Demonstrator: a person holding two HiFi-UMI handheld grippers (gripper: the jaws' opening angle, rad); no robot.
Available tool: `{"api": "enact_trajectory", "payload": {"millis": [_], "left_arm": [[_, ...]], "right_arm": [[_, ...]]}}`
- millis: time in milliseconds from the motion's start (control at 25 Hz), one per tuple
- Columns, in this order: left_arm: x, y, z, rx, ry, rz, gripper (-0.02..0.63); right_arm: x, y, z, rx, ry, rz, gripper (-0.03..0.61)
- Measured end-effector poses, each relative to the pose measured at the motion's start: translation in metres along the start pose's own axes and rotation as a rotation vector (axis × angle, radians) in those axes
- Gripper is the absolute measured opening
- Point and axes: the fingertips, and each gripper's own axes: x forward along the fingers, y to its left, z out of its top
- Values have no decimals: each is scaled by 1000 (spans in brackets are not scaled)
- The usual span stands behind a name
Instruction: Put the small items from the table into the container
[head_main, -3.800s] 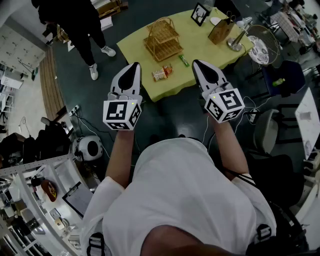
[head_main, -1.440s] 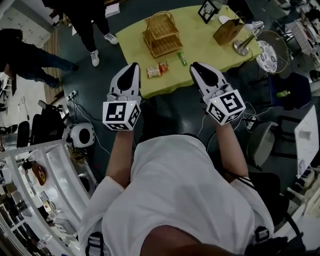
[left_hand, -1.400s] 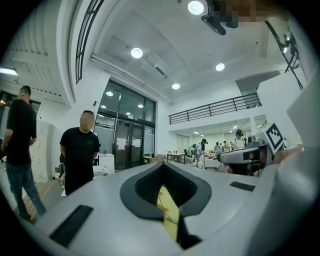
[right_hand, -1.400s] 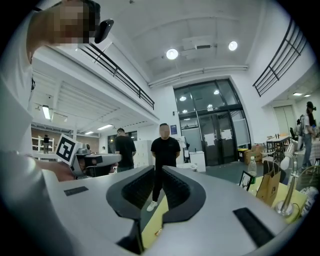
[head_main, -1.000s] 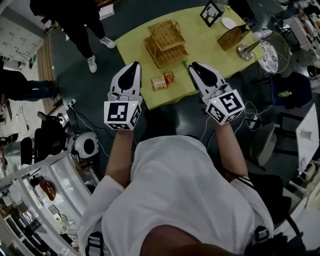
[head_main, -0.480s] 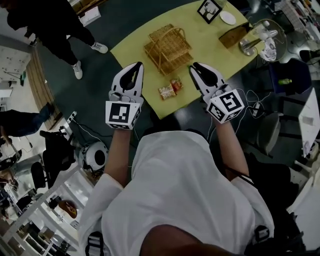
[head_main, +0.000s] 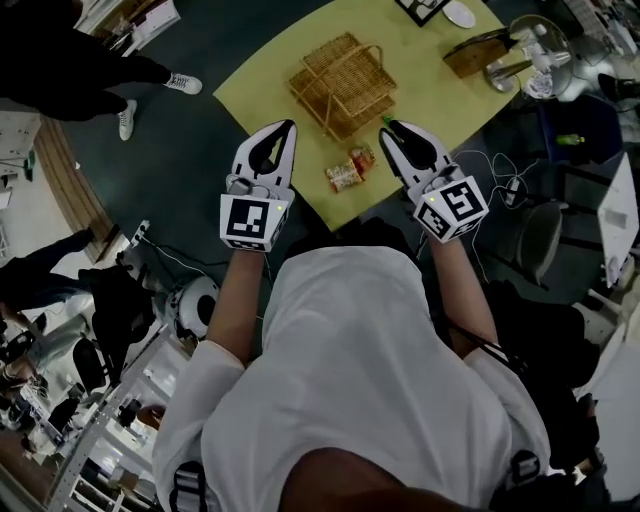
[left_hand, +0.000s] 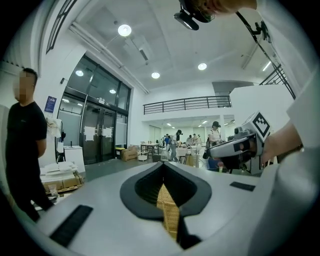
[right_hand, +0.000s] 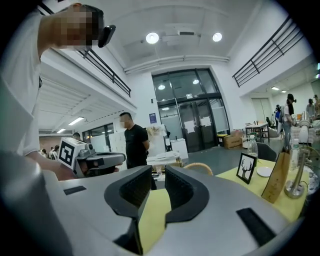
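Note:
In the head view a yellow table (head_main: 270, 80) carries a two-tier wicker basket (head_main: 342, 82). In front of the basket lie two snack packets (head_main: 350, 170), and a small green item (head_main: 385, 122) lies to their right. My left gripper (head_main: 285, 130) hovers over the table's near left edge with its tips together and nothing held. Through its jaws in the left gripper view (left_hand: 163, 172) I see wicker. My right gripper (head_main: 392, 128) hangs just right of the packets, by the green item. Its jaws (right_hand: 158, 185) are opening, with only yellow tabletop showing between them.
At the table's far right stand a picture frame (right_hand: 246, 168), a white plate (right_hand: 263, 171), a brown bag (right_hand: 277, 175) and a metal stand (right_hand: 295, 185). People (head_main: 60, 50) stand at the far left. A chair (head_main: 545, 240) sits to the right.
The table has come nearer and both grippers have moved forward and down over its near edge. The right gripper's jaws have parted; the left gripper looks unchanged.

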Motion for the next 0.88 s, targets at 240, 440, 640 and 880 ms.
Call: {"api": "enact_trajectory", "payload": {"millis": [240,440,640,880], "left_arm": [[-5,-3,-32,-53,39,13,8],[-15,-11,-52,-65,77,49,8],[0,-30,-71,-123,137,114,8],[-13,-43,-86,-145,193,197,9]], "right_arm": [[1,-2,-17,21,41,9,80],[4,-1,-45,-14,109,66,86],[10,-47,-120,39,276,127,108],[23,-71,-218,135,460,175,130]]}}
